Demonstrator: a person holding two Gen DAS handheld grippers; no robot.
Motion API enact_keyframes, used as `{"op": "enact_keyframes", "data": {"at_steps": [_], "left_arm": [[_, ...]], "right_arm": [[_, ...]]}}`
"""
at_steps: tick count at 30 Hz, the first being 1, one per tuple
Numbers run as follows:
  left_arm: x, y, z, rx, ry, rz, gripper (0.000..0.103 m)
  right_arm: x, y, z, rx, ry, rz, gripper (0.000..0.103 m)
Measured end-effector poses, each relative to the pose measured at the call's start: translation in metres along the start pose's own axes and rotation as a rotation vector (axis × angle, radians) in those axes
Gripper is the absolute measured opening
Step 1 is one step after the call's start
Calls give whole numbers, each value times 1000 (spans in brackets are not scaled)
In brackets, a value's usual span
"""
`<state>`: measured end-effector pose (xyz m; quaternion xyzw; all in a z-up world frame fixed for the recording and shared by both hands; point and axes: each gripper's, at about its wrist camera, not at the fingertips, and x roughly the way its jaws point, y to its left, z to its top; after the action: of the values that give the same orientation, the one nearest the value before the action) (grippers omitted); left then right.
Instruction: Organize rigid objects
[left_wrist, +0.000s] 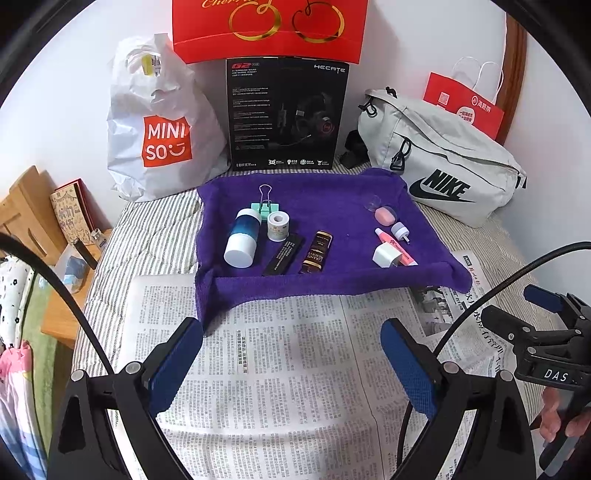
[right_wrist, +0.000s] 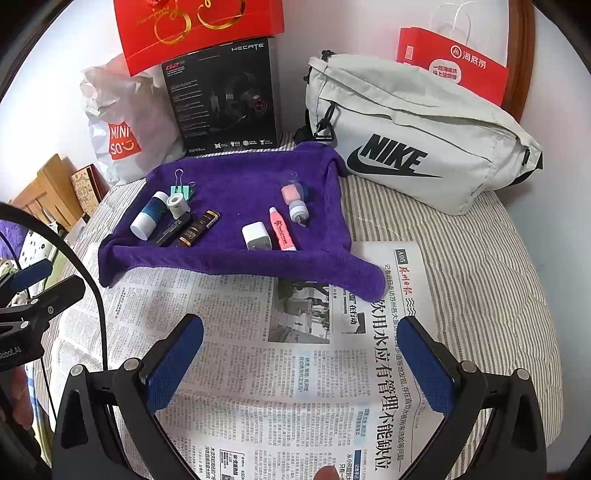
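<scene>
Both grippers hover over the newspaper (left_wrist: 288, 369) on the bed, short of the purple towel (left_wrist: 332, 206). Left gripper (left_wrist: 291, 365): jaws spread, nothing between them. Right gripper (right_wrist: 301, 365): likewise spread and empty.

Progress, as judged: items sit on the towel in two loose clusters, none lifted, no obvious destination container. Sorting looks barely begun, or paused between moves; cannot tell which.

Count on towel, nine:
- Left cluster, five: one white-and-blue bottle (left_wrist: 242, 238) lying down; one green binder clip (left_wrist: 264, 206) behind it; one white tape roll (left_wrist: 277, 226); one black flat stick (left_wrist: 282, 254); one brown-gold tube (left_wrist: 317, 252).
- Right cluster, four: one pink capsule-shaped item (left_wrist: 384, 215); one small pale cap-like piece (left_wrist: 400, 232); one pink tube (left_wrist: 397, 251); one white charger plug (left_wrist: 385, 255) touching it.

Left cluster pieces nearly touch one another; the clusters are well apart.
</scene>
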<state>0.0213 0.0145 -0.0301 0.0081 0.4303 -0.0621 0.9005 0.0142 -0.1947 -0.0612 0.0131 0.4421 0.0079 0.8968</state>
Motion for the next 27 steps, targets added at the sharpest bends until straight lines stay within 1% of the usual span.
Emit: {"op": "enact_keyframes", "data": {"at_steps": [27], "left_arm": [[0, -1, -1, 0, 2, 5, 98]], "right_arm": [[-1, 2, -1, -2, 2, 2, 103]]}}
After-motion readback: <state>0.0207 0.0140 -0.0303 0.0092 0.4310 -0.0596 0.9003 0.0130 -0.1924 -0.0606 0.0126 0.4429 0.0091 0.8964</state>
